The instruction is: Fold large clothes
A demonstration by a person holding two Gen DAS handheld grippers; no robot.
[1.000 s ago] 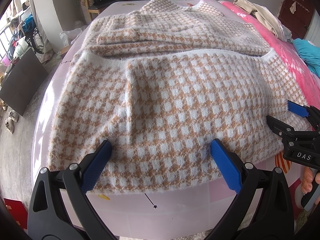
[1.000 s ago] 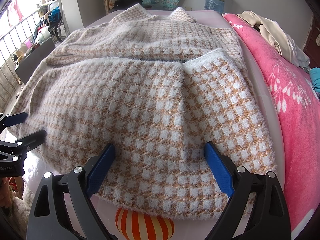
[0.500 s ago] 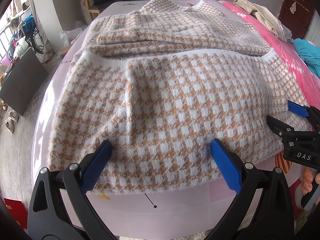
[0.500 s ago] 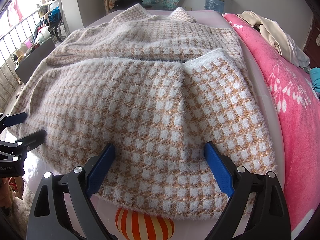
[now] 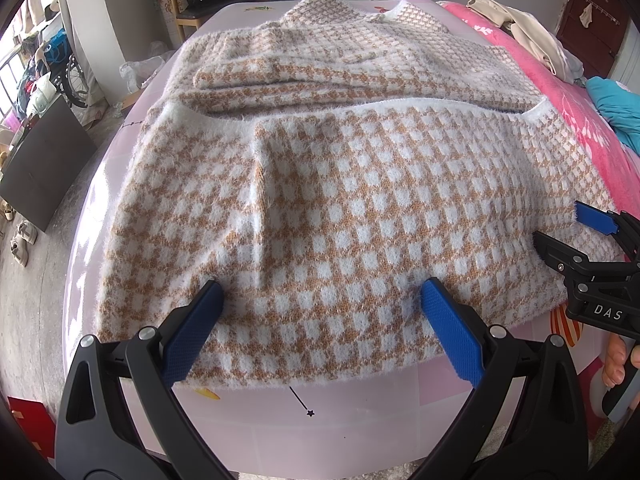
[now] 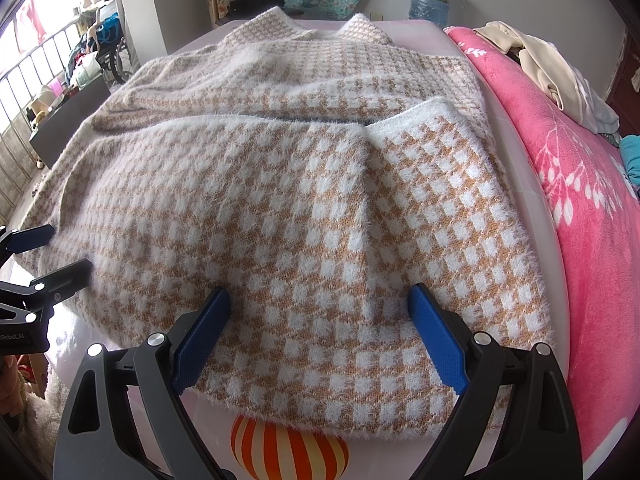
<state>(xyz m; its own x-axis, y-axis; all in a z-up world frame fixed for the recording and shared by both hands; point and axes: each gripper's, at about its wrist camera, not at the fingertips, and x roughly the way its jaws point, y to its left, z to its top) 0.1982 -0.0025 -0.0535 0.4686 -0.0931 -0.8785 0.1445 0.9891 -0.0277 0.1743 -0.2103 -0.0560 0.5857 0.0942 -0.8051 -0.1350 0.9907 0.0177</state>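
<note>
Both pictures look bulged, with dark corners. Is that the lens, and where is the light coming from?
Left wrist view: fisheye bends the bed edge into a curve, corners go black, and the sweater is sharp. Right wrist view: same bulge; daylight comes from the overexposed window on the left, and soft shadows fill the sweater's creases.

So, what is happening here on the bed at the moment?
A person is folding a large checked sweater on a pale pink sheet, with a gripper in each hand. The near part is folded up over the body. The left gripper and right gripper are both open over the near edge, gripping nothing. A pink blanket lies beside it.
</note>
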